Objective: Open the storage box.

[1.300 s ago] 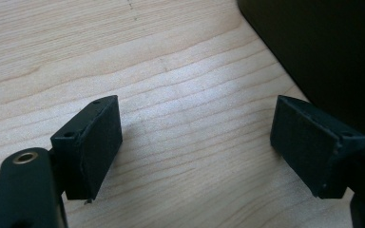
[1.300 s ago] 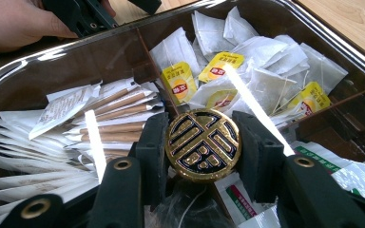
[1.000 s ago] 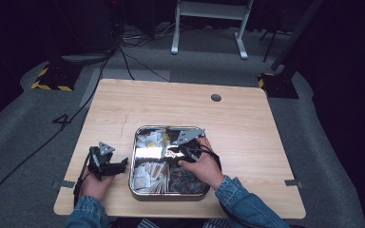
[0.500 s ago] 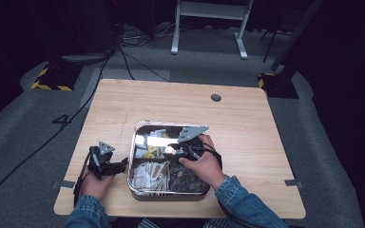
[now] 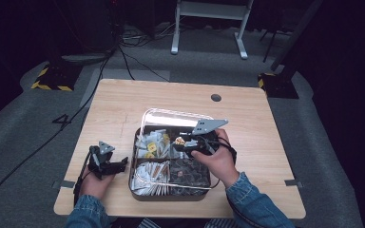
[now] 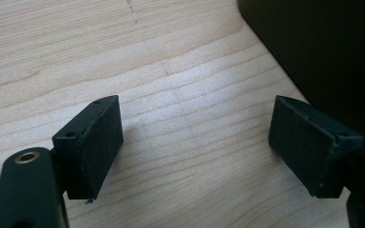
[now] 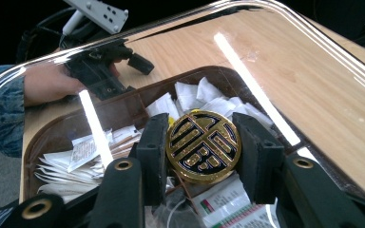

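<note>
Premises appeared to be a lab or studio: a bare wooden table (image 5: 123,104) stood on grey carpet (image 5: 24,137), amid loose cables (image 5: 123,57), hazard-striped stand bases (image 5: 52,83) and dark surroundings.

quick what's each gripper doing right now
left gripper: open, holding nothing, over the table.
right gripper: shut on the gold medallion.

Left gripper (image 6: 195,147) agape, right gripper (image 7: 203,147) clamped
</note>
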`<state>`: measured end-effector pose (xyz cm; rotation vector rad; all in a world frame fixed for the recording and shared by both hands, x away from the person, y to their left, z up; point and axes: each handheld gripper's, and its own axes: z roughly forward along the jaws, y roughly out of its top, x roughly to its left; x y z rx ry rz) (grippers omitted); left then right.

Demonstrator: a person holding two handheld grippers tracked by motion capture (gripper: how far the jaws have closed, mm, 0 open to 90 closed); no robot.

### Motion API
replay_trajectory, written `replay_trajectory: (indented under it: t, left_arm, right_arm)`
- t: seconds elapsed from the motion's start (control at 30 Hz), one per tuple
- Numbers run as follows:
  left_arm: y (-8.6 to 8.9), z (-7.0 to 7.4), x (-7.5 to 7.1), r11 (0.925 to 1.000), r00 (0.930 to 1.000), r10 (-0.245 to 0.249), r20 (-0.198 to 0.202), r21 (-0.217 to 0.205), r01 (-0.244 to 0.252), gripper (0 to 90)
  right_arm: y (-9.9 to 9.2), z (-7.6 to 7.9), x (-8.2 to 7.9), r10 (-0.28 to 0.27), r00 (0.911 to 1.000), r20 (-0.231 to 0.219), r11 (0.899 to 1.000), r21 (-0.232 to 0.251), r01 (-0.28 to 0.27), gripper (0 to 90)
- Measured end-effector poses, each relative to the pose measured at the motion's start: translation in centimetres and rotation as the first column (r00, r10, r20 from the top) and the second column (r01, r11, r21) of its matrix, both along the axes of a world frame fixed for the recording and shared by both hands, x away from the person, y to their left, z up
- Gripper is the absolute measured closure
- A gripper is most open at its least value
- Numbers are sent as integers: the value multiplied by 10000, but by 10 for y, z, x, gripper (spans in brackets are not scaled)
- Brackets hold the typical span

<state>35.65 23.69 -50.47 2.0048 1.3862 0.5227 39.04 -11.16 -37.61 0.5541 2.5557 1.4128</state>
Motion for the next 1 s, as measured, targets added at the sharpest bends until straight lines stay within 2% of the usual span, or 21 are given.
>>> replay_trajectory:
  t: [0.27, 0.47, 0.8, 1.0]
  left_arm:
    - [-1, 0, 0, 9997, 9997, -244, 9, 17, 244, 185]
    - [-1, 0, 1, 9995, 9995, -324, -24, 56, 324, 175]
    - [-2, 0, 4, 9979, 9979, -646, -63, 102, 647, 151]
    - [-2, 0, 4, 9975, 9976, -695, -64, 105, 695, 152]
  right_arm:
    - [-23, 10, -6, -277, 9995, 181, 9983, 522, 267, 587]
    - [-51, 19, -11, -679, 9971, 352, 9943, 847, 647, 587]
    - [-83, 24, -4, -1340, 9902, 384, 9863, 1022, 1295, 587]
    - [-105, 30, 2, -1938, 9799, 475, 9775, 944, 1887, 586]
